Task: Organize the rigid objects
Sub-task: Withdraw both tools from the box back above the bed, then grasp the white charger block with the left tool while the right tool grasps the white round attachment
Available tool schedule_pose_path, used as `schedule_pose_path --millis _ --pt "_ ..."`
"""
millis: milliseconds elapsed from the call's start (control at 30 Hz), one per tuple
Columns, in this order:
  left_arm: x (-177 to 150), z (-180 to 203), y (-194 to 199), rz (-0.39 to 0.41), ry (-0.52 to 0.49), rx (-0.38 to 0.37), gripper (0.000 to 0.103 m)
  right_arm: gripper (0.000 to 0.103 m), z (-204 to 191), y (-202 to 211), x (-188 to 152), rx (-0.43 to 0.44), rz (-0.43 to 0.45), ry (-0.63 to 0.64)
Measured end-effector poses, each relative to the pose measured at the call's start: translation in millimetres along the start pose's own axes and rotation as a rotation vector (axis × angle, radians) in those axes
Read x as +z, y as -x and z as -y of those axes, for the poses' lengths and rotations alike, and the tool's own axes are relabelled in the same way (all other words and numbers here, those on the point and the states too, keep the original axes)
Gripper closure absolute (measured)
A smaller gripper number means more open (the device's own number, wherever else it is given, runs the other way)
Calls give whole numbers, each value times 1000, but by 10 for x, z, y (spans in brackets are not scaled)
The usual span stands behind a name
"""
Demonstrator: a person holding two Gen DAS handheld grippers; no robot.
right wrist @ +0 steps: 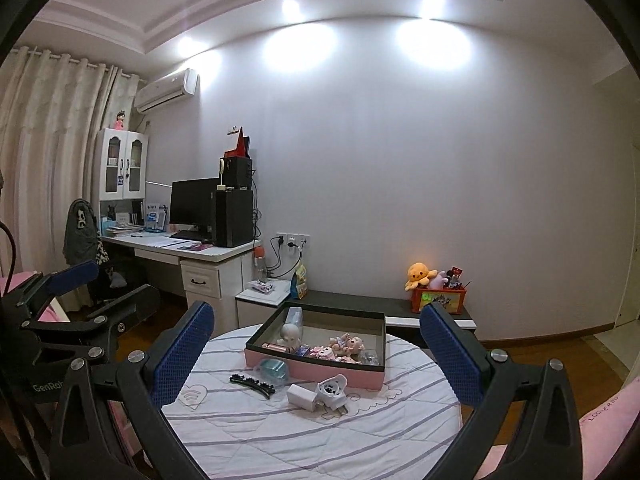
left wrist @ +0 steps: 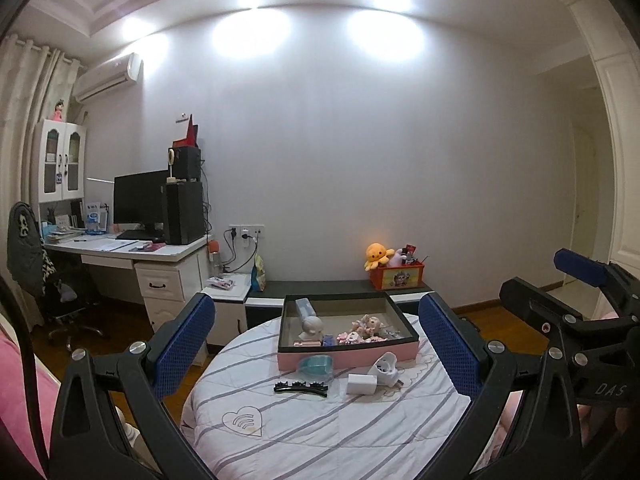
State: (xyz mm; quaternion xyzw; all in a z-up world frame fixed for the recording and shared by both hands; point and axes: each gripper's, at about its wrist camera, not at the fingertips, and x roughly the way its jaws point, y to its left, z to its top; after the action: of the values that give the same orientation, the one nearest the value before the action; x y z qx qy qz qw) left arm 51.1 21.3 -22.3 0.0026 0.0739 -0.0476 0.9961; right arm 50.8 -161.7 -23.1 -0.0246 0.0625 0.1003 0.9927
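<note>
Hair clip (left wrist: 300, 387) betw. open left claw (left wrist: 316, 344) fingers

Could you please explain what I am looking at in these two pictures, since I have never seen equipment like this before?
There is no robot here: a person holds a pair of hand-held tongs in each hand, and each has a wide-angle camera looking forward along its two blue-padded fingers. One picture is from the left tongs, the other from the right tongs; each also catches the other tongs at its edge. Both are open and hold nothing.

Ahead is a round surface under a striped cloth. On it stands a pink box with small dolls and trinkets inside. In front of the box lie a teal item, a black hair clip, a white charger and a white plug adapter. These loose things are presumably meant to go into the box. Behind is a bedroom with a desk.
</note>
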Motion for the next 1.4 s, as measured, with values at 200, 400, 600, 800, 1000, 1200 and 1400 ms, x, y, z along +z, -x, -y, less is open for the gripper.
schedule_pose_path --millis 200,400,600,800,1000,1200,1400 --pt "3 8 2 4 -6 3 0 0 0 10 -22 -5 1 0" --pt "8 26 6 7 -6 0 0 0 0 38 -47 -16 8 1" --pt "-13 36 -22 3 -16 11 0 0 2 28 -63 -17 1 -1" --pt "-48 41 -68 -4 -14 6 0 0 2 13 -57 -17 -9 -7" --pt "-90 32 -205 -15 -12 1 0 0 42 -90 -92 -17 -32 -17" --pt "-179 45 -518 -71 1 -20 0 0 106 -280 -130 -24 -61 -23" --pt "-427 145 -973 -179 -9 -28 0 0 248 -597 -323 -18 -133 -41"
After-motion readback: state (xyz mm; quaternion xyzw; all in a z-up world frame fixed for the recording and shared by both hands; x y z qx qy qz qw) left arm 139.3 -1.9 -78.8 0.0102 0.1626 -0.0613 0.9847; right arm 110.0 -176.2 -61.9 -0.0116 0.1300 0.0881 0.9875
